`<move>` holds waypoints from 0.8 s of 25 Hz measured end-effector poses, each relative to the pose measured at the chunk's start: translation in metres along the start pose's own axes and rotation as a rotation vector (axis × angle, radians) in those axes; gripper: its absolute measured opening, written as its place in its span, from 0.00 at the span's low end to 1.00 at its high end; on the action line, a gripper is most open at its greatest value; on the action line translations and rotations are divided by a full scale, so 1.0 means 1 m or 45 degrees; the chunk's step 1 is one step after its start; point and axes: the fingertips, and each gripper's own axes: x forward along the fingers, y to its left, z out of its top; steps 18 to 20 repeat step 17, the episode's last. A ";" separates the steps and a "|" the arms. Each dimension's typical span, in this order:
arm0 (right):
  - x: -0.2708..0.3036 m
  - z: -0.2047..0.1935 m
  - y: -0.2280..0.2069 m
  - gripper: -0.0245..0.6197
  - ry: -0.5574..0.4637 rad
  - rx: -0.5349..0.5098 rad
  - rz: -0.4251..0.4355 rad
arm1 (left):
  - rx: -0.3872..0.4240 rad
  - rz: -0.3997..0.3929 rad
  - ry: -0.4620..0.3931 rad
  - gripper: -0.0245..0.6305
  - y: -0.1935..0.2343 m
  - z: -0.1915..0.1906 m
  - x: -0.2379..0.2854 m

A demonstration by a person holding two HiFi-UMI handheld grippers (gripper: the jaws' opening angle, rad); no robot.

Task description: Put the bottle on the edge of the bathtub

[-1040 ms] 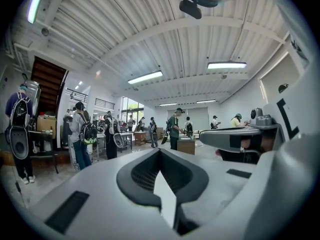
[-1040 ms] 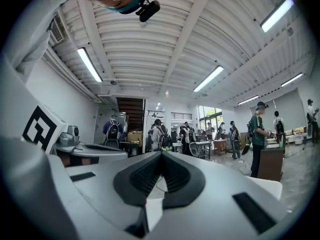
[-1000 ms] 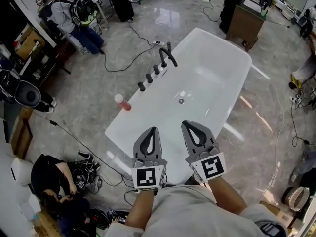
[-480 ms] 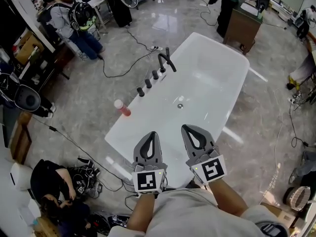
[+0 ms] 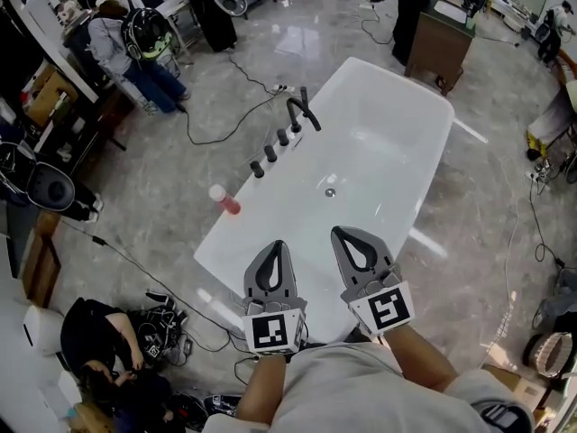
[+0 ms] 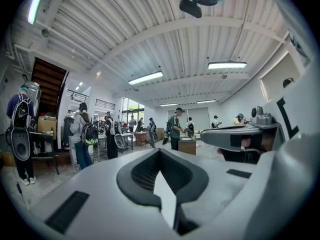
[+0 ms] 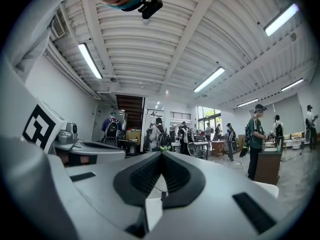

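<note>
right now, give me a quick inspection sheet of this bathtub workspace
surface: white bathtub, only the drain in its basin
job's things: red bottle with white cap, apparently on the tub's left rim, short of the black knobs
clutter: nothing seen on the tub
grippers: left gripper and right gripper both shut, empty, over the tub's near end
cables: black cable on the floor left of the tub
surroundings: people, brown cabinet
</note>
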 end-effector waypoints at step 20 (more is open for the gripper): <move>0.004 0.000 0.003 0.05 -0.006 -0.003 0.004 | -0.002 0.002 -0.023 0.05 0.004 0.004 -0.001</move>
